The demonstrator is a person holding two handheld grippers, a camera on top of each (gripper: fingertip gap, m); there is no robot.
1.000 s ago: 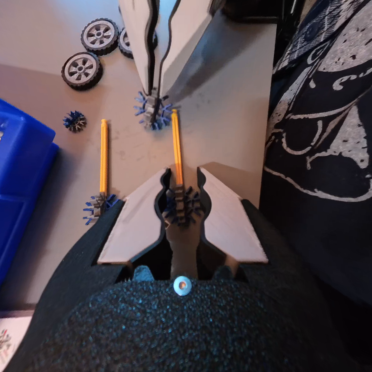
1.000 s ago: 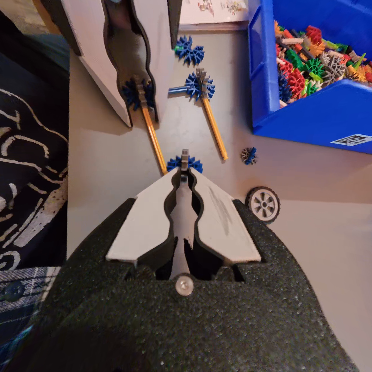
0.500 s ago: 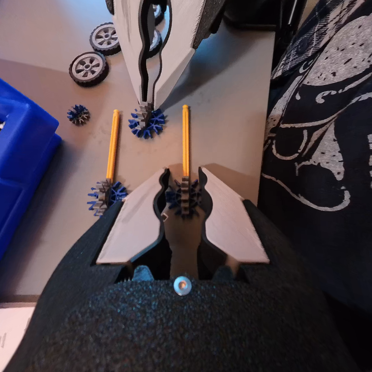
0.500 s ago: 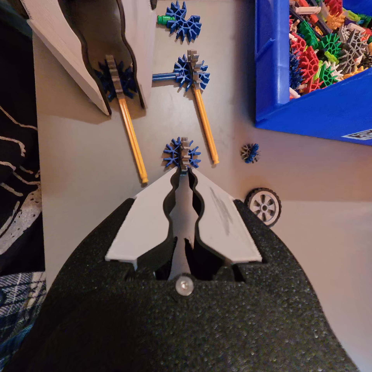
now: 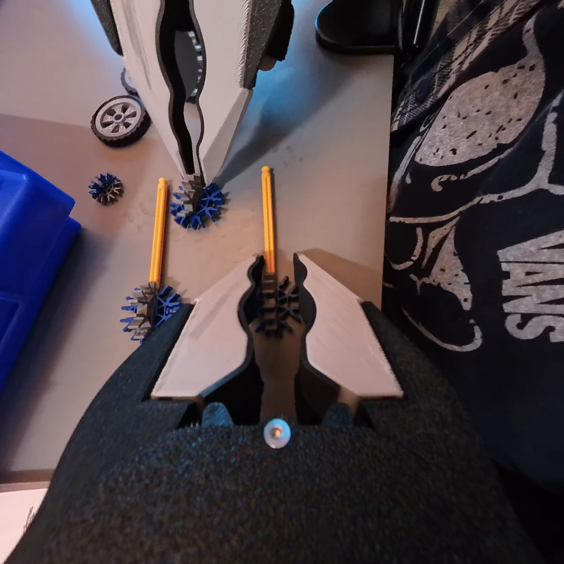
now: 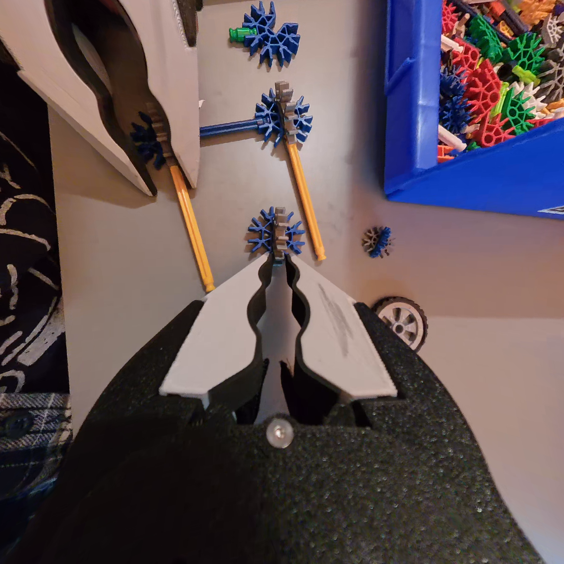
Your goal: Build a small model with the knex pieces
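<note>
The left tool (image 5: 276,268) is clenched around a blue-and-grey hub (image 5: 279,305) seated in the hollow between its fingers. An orange rod (image 5: 267,213) sticks out of that hub and runs forward over the surface (image 5: 320,189).

The right tool (image 6: 278,259) is closed on a second hub (image 6: 277,232), pinching its grey edge at the very fingertips. This hub has no rod; it sits just left of a loose rod's tip.

That other rod (image 6: 303,195) lies on the surface between the tools and the bin (image 6: 427,122), joined at its far end to a third hub (image 6: 285,120) that also carries a short blue rod (image 6: 227,128) pointing left. Beyond it lies a flat blue connector (image 6: 273,38) with a green stub (image 6: 241,33).

The bin stands at the far right of the right wrist view, heaped with coloured pieces. A small hub (image 6: 376,241) lies near its corner, and a wheel (image 6: 403,325) rests just beside the right tool's body. A person's dark printed shirt (image 5: 488,213) fills the surface's edge.
</note>
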